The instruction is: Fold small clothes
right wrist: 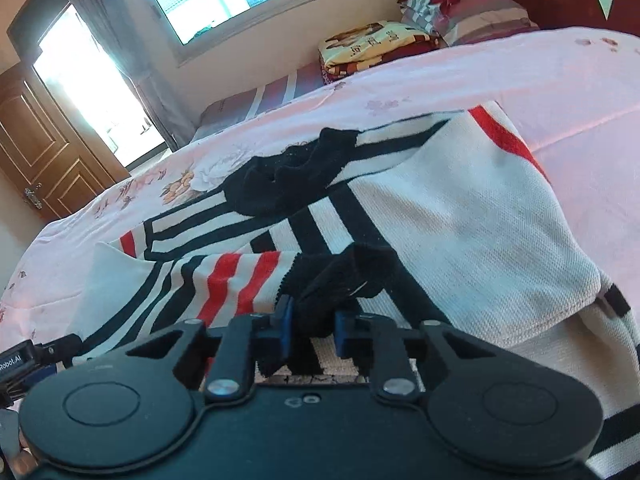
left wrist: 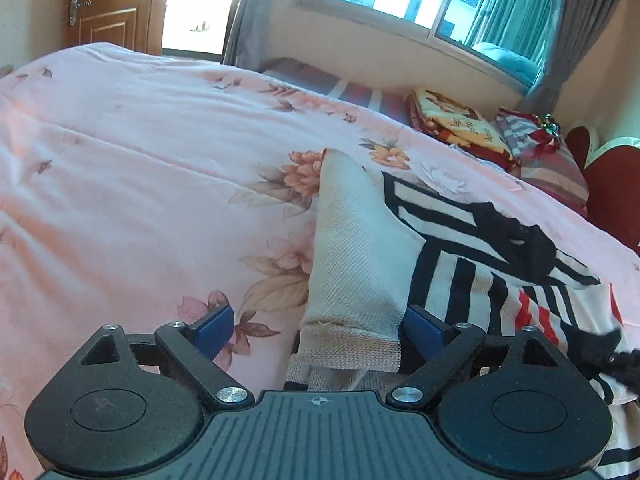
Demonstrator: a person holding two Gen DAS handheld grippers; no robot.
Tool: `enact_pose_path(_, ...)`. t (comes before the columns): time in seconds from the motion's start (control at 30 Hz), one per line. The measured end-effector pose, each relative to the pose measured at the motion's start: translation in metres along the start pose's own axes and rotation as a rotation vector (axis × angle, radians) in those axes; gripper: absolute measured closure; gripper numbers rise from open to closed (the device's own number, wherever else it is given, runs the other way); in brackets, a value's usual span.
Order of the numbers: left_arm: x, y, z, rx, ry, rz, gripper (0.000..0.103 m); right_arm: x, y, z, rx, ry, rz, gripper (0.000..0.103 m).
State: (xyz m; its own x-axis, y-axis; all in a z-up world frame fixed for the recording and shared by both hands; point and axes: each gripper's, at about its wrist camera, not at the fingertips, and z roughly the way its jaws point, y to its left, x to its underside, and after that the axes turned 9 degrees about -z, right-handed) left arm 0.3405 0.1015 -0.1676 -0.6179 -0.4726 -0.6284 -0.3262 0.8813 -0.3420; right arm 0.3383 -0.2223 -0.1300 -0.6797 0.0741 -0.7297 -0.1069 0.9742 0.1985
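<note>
- Working on the pink floral bedspread (left wrist: 140, 160), where our striped knit sweater (right wrist: 460, 216) lies spread out, partly folded.
- Left gripper (left wrist: 320, 326) has its jaws spread wide, nothing gripped; a cream sleeve (left wrist: 356, 248) with its ribbed cuff sits loose between the blue pads (left wrist: 214, 326).
- Right gripper (right wrist: 312, 326) is pinched down on the black cuff (right wrist: 344, 276) of the red-striped sleeve.
- Black collar (right wrist: 288, 176) rests further up the sweater.

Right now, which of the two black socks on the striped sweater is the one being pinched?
The near black sock, clamped in the right gripper. The far black sock lies loose higher on the striped sweater, untouched.
</note>
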Motion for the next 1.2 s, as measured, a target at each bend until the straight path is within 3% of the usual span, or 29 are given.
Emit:
enact_pose_path(0.1, 0.002, -0.005, 0.004, 0.018, 0.004, 0.012, 0.012, -0.016, 0.012, -0.025, 0.034, -0.109, -0.148, 0.089)
enact_pose_path(0.17, 0.004, -0.010, 0.008, 0.023, 0.017, 0.022, 0.012, -0.024, 0.005, -0.035, 0.075, -0.126, -0.217, 0.089)
enact_pose_path(0.3, 0.015, -0.022, 0.028, -0.009, 0.078, 0.049, 0.012, -0.015, -0.038, -0.019, 0.133, 0.001, -0.151, 0.089)
enact_pose_path(0.4, 0.020, -0.025, 0.027, -0.023, 0.047, 0.070, 0.012, 0.001, -0.051, -0.002, 0.239, 0.058, -0.177, 0.088)
enact_pose_path(0.57, 0.003, -0.020, 0.011, -0.002, 0.027, 0.012, 0.012, -0.002, -0.050, -0.012, 0.251, 0.012, -0.179, 0.079)
enact_pose_path(0.6, -0.003, -0.023, 0.011, 0.000, 0.015, 0.023, 0.012, -0.004, -0.049, -0.016, 0.244, -0.007, -0.174, 0.076)
enact_pose_path(0.67, -0.015, -0.032, 0.023, -0.002, 0.022, 0.050, 0.012, -0.006, -0.051, -0.013, 0.226, 0.010, -0.157, 0.060)
enact_pose_path(0.7, -0.020, -0.035, 0.032, -0.006, 0.030, 0.046, 0.012, -0.005, -0.052, -0.007, 0.215, 0.038, -0.152, 0.039)
enact_pose_path(0.73, -0.026, -0.037, 0.041, -0.017, 0.033, 0.038, 0.012, -0.003, -0.053, -0.002, 0.209, 0.054, -0.146, 0.034)
enact_pose_path(0.77, -0.031, -0.038, 0.051, -0.034, 0.039, 0.029, 0.012, -0.001, -0.053, 0.000, 0.208, 0.061, -0.140, 0.036)
enact_pose_path(0.83, -0.041, -0.037, 0.071, -0.063, 0.052, -0.001, 0.012, 0.000, -0.054, 0.004, 0.211, 0.062, -0.136, 0.059)
enact_pose_path(0.87, -0.045, -0.035, 0.082, -0.081, 0.060, -0.017, 0.012, -0.001, -0.054, 0.006, 0.211, 0.061, -0.135, 0.065)
enact_pose_path(0.93, -0.051, -0.035, 0.096, -0.110, 0.029, -0.025, 0.012, -0.003, -0.053, 0.009, 0.199, 0.063, -0.137, 0.087)
enact_pose_path(1.0, -0.057, -0.037, 0.106, -0.134, 0.006, -0.019, 0.012, -0.006, -0.048, 0.009, 0.206, 0.049, -0.174, 0.093)
enact_pose_path(1.2, -0.072, -0.040, 0.127, -0.178, -0.025, -0.033, 0.012, -0.001, -0.054, 0.020, 0.289, 0.033, -0.277, 0.094)
